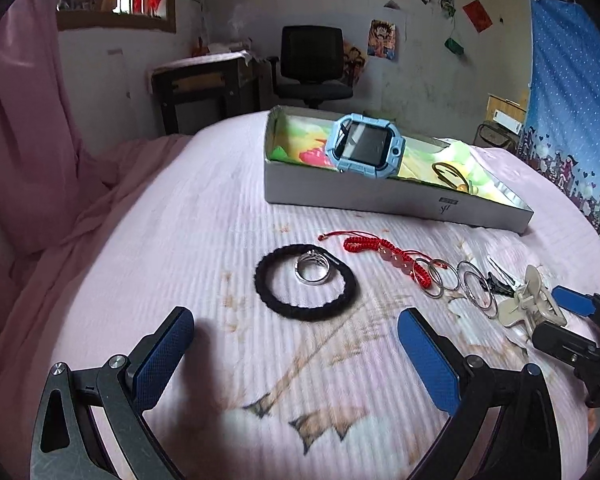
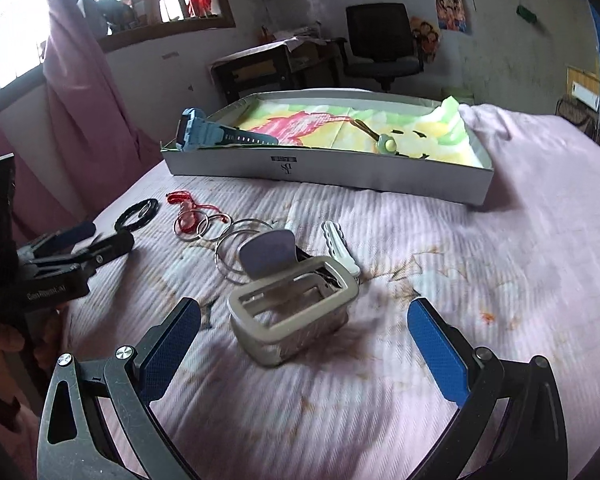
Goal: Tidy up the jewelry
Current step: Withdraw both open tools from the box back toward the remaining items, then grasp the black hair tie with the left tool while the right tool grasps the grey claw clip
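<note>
The jewelry is laid out on a pink bed [image 1: 180, 208], with a shallow grey box [image 1: 380, 196] set at twelve o'clock as the collecting place. A blue watch [image 1: 366, 146] has been leant against the box's left end, and a thin bangle [image 1: 450, 174] lies on the colourful paper lining, so part of the sorting can be judged done.

Loose pieces are strung in a row in front of the box. A black hair tie [image 1: 306, 282] is seen at twelve o'clock of the left gripper [image 1: 296, 344], with a silver ring [image 1: 313, 268] resting inside its loop. At two o'clock lie a red cord bracelet [image 1: 380, 250] and several wire hoops [image 1: 460, 284], overlapping one another.

The left gripper's jaws are spread wide and hold nothing; they are aimed at the hair tie, probably so that it can be straddled.

The right gripper [image 2: 304, 336] is likewise held wide apart and empty, with a grey claw clip [image 2: 292, 312] lying between its pads and slightly ahead, apparently lined up for a pinch. A white hair clip [image 2: 340, 244] lies just beyond at twelve o'clock.
</note>
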`<state>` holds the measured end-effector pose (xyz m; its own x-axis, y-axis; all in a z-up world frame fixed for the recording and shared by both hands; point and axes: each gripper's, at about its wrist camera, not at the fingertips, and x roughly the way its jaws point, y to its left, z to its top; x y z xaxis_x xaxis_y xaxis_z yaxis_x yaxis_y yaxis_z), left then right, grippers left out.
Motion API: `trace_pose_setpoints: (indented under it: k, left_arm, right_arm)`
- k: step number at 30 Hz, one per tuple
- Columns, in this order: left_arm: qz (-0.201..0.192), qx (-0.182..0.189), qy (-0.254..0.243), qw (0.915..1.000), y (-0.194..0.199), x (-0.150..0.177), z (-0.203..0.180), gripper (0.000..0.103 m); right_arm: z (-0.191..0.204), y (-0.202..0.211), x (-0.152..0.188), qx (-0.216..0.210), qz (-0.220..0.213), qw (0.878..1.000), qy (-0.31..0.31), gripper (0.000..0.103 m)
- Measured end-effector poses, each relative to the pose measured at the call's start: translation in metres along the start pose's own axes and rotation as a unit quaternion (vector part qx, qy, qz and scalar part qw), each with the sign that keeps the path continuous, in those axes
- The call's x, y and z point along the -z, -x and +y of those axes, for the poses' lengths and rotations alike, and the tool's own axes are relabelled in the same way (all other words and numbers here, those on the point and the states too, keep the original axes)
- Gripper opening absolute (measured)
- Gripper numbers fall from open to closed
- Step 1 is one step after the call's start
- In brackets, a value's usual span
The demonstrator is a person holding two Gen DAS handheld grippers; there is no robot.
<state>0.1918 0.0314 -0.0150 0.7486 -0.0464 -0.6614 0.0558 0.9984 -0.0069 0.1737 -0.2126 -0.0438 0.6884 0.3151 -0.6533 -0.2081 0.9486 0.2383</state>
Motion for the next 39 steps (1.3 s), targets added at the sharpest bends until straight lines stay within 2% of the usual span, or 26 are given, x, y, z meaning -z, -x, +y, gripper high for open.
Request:
trace_pose_setpoints:
  k: [2, 4, 5, 7, 12, 15, 20, 22, 32, 39]
  left_arm:
    - [-0.002, 0.007, 0.005, 1.0, -0.002, -0.001, 0.002, 0.102]
    - [-0.006, 0.014, 0.012, 0.9998, -0.003, -0.003, 0.005, 0.099]
    - [-0.008, 0.017, 0.014, 0.9997, -0.004, -0.004, 0.005, 0.095]
    - [-0.008, 0.02, 0.02, 0.9996, -0.007, -0.006, 0.008, 0.088]
    - [-0.006, 0.02, 0.019, 0.9996, -0.013, -0.007, 0.009, 0.075]
    - [-0.011, 0.019, 0.016, 0.9996, -0.012, -0.007, 0.008, 0.062]
    - [-0.028, 0.029, 0.009, 0.9992, -0.006, -0.003, 0.003, 0.035]
    - [-0.034, 0.033, 0.005, 0.9989, -0.003, -0.001, 0.002, 0.029]
    - [-0.051, 0.047, 0.011, 0.9975, 0.011, 0.008, 0.003, 0.011]
    - [-0.063, 0.052, 0.02, 0.9964, 0.021, 0.015, 0.003, 0.008]
  right_arm:
    - [0.001, -0.004, -0.001, -0.002, 0.001, 1.0, -0.003, 0.101]
    - [0.002, -0.006, -0.002, -0.002, 0.0, 1.0, -0.002, 0.096]
    - [0.004, -0.006, -0.001, -0.001, -0.001, 1.0, -0.001, 0.094]
    - [0.004, -0.007, -0.002, 0.0, -0.002, 1.0, 0.002, 0.082]
    - [0.007, -0.01, -0.002, 0.001, -0.002, 1.0, 0.007, 0.069]
    - [0.008, -0.012, -0.002, 0.002, -0.002, 1.0, 0.011, 0.061]
    - [0.009, -0.011, -0.002, 0.004, -0.008, 1.0, 0.016, 0.06]
    - [0.009, -0.01, -0.002, 0.003, -0.01, 1.0, 0.016, 0.06]
    - [0.011, -0.007, 0.0, 0.002, -0.013, 1.0, 0.019, 0.06]
    - [0.013, -0.004, 0.0, -0.003, -0.023, 0.999, 0.028, 0.06]
